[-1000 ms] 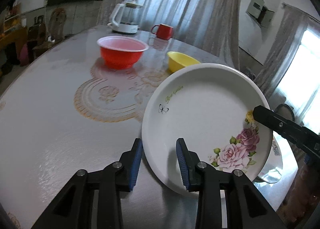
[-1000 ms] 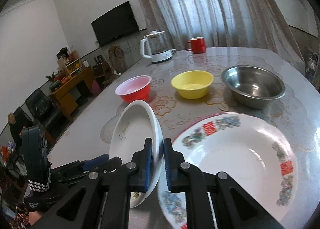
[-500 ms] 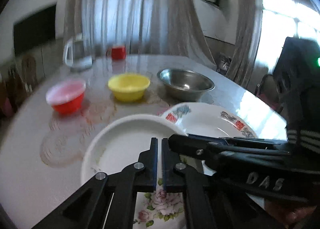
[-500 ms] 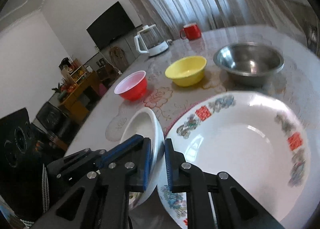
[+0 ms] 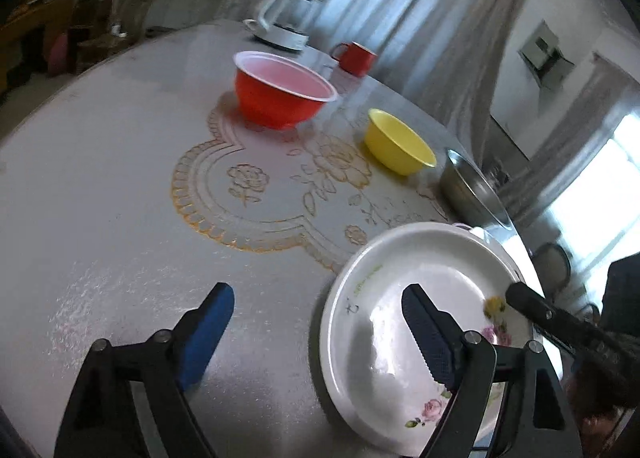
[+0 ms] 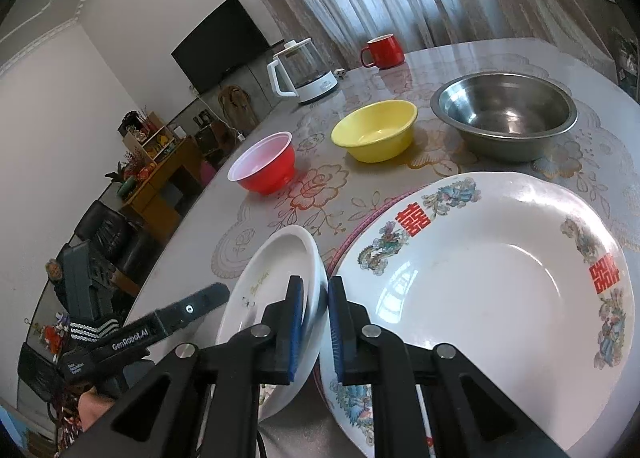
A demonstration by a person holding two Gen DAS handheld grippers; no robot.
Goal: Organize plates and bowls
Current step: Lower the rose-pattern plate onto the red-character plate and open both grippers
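Note:
A white plate with pink roses [image 6: 272,290] stands tilted on its edge, and my right gripper [image 6: 315,318] is shut on its rim. It leans beside a large plate with red characters [image 6: 500,278]. In the left wrist view the rose plate [image 5: 384,322] sits at lower right, with a right finger [image 5: 532,306] on its far rim. My left gripper [image 5: 316,332] is opening wide; its right finger hovers over the plate, and its pads [image 5: 206,332] press on nothing. Red bowl [image 5: 280,94], yellow bowl [image 5: 400,142] and steel bowl [image 6: 504,114] stand in a row behind.
A kettle [image 6: 304,70] and a red mug [image 6: 382,52] stand at the far side of the round table [image 5: 100,178]. Its edge runs close on the right. A person's hand with the left gripper [image 6: 188,310] is at lower left.
My left gripper, half open around the rose plate's rim a second ago and then shut, now stands wide open off the plate. The right gripper keeps its hold on the rim.

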